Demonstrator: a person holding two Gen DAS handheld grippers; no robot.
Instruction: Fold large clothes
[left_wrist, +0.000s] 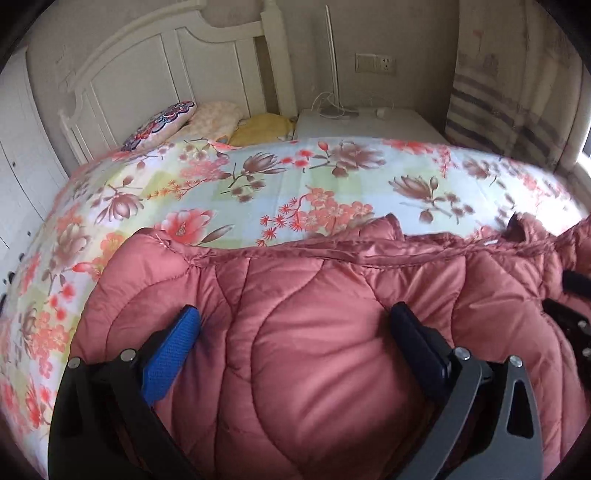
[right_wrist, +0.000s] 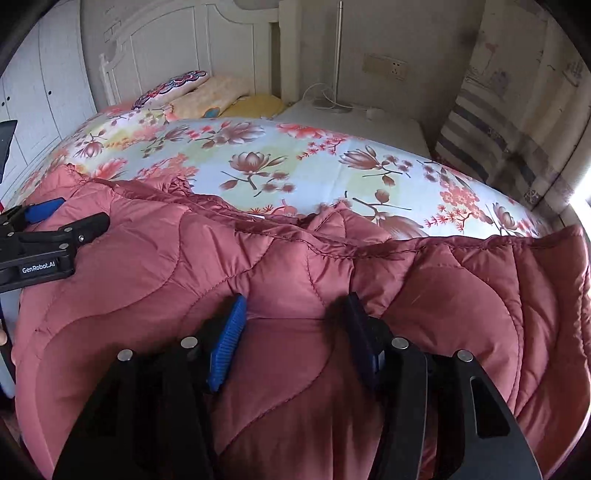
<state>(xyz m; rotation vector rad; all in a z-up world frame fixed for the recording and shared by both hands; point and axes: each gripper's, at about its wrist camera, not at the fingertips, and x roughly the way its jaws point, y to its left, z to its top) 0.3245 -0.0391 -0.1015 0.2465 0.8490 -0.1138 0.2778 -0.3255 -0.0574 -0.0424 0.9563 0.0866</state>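
Pink quilted coat (left_wrist: 314, 332) spread across the near side of the bed (left_wrist: 258, 177), on the floral sheet, still bulky and rumpled. Left tongs (left_wrist: 295, 325) gaping wide above the padding, nothing pinched. Right tongs (right_wrist: 295, 314) half closed, pressed into a puff of the coat near its upper seam; real grip or mere touch, hard to tell. Folding barely underway by the look of it: no neat crease visible, sleeves and body still to gather and stack.

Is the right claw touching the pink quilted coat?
Touching. The right wrist view shows the right claw with both pads pressed into the pink quilted coat, fabric bunched between them.
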